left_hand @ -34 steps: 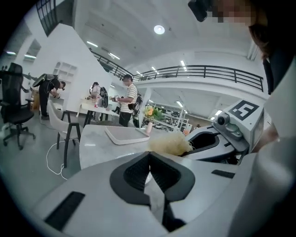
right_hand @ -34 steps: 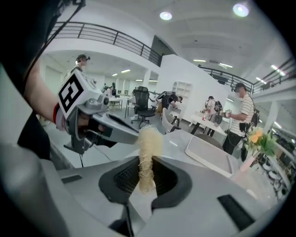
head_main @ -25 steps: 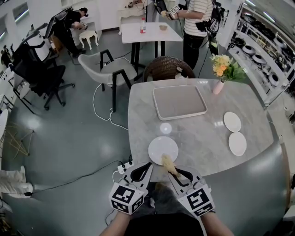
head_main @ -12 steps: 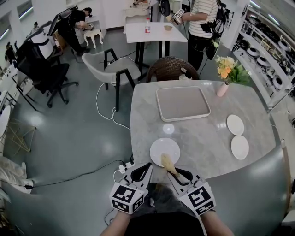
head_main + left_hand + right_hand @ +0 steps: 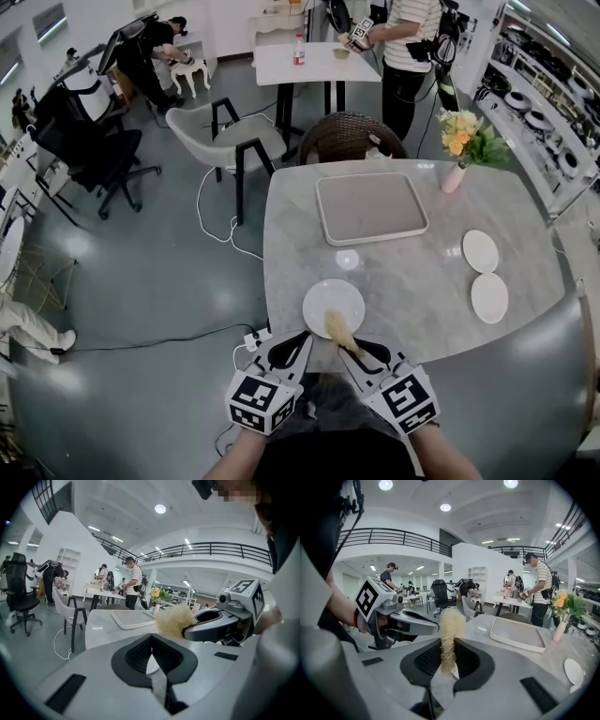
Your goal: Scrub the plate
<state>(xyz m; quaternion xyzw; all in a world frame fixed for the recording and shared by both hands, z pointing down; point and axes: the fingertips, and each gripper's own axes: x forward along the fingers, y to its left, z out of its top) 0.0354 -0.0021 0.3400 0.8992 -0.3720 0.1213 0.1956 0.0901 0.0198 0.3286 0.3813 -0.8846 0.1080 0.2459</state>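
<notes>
Two tools hang side by side at the near edge of the grey bench (image 5: 412, 272). The left tool (image 5: 302, 337) has its jaws together with nothing between them. The right tool (image 5: 349, 352) is clamped on a yellow fibrous scrubber (image 5: 337, 327), whose tip reaches over the near rim of the white plate (image 5: 330, 296) on the bench.

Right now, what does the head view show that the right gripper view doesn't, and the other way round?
Only the head view: the whole round plate at the table's near edge, and the power strip on the floor. Only the right gripper view: the ceiling lights, the balcony railing and, up close, the right gripper with its jaws pinched on the straw-coloured scrubber. Both: the scrubber, the left gripper, the grey tray and the flowers.
</notes>
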